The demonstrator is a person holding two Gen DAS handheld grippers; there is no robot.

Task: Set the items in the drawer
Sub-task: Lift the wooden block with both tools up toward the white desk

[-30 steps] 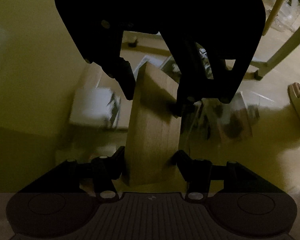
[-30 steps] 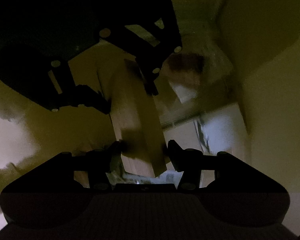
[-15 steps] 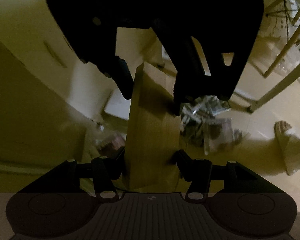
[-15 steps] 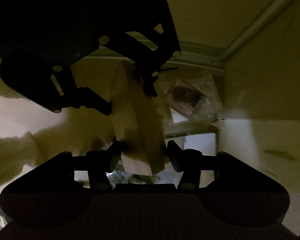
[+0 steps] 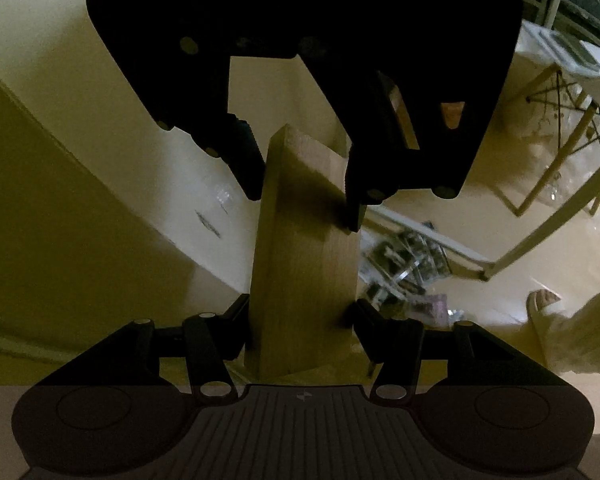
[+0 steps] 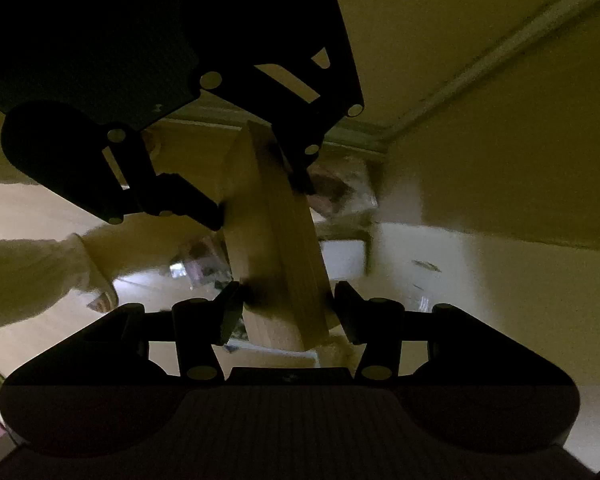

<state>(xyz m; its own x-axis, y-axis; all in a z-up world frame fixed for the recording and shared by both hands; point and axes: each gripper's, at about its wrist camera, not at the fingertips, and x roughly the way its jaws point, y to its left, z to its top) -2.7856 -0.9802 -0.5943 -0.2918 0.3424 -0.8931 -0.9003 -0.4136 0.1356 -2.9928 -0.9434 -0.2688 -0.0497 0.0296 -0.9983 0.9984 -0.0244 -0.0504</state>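
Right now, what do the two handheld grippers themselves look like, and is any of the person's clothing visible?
Both are black. The left gripper has a ribbed body, round pale rivets at its linkage joints and a disc either side. The right gripper matches: ribbed body, pale rivets, slotted cut-outs. No cables are visible. A light fuzzy sleeve shows in the right wrist view.

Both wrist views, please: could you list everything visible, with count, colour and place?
wooden block: one, light tan, held at both ends between the two grippers.
chair: one, pale legs, upper right of left view.
clutter: blurred pile, low behind the block; items unclear.
wall: cream, right of right view.
foot: one, in a sandal, right edge.
left gripper: black, jaws shut on the block.
right gripper: black, likewise.
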